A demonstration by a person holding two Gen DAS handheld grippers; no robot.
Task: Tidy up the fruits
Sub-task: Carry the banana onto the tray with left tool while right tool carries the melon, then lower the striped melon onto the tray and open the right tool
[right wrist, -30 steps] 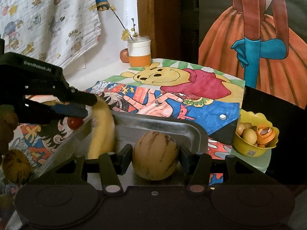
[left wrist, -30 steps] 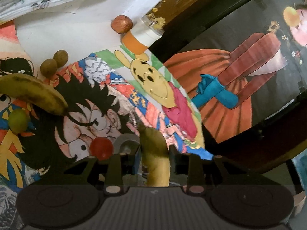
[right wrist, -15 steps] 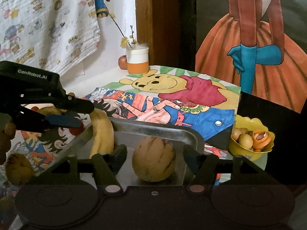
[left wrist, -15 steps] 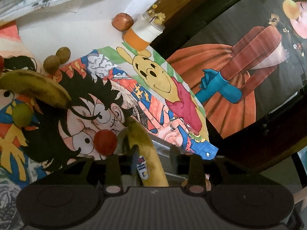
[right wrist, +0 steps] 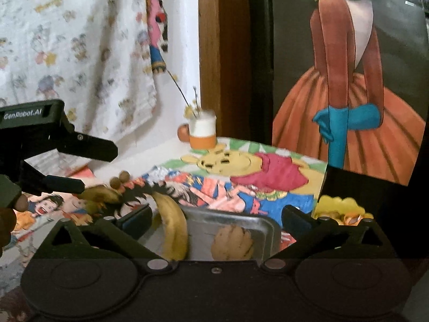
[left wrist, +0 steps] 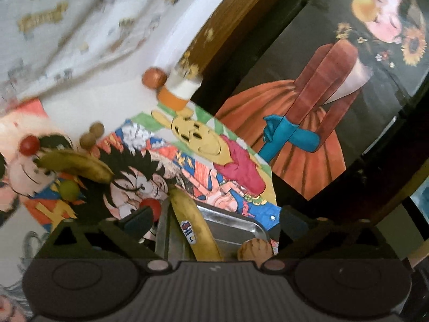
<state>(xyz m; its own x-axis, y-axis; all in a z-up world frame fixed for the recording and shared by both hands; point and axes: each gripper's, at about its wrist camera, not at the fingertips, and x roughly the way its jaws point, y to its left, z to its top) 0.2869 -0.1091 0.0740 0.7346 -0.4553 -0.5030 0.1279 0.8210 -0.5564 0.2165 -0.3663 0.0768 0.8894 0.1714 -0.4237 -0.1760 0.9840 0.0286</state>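
While both sets of jaws are opening with nothing between them, our left gripper [left wrist: 214,218] and right gripper [right wrist: 214,218] hang above the metal tray [right wrist: 264,226]. Yellow banana [right wrist: 174,230] lies along the tray's left side, striped round fruit [right wrist: 232,245] beside it, both free. On the drawings outside the tray: spotted banana [left wrist: 76,165], green fruit [left wrist: 69,189], two red tomatoes [left wrist: 29,145]. We judge that banana soft and easily bruised, so grip mid-body across its width; tomatoes smooth, likely to roll, squeeze lightly.
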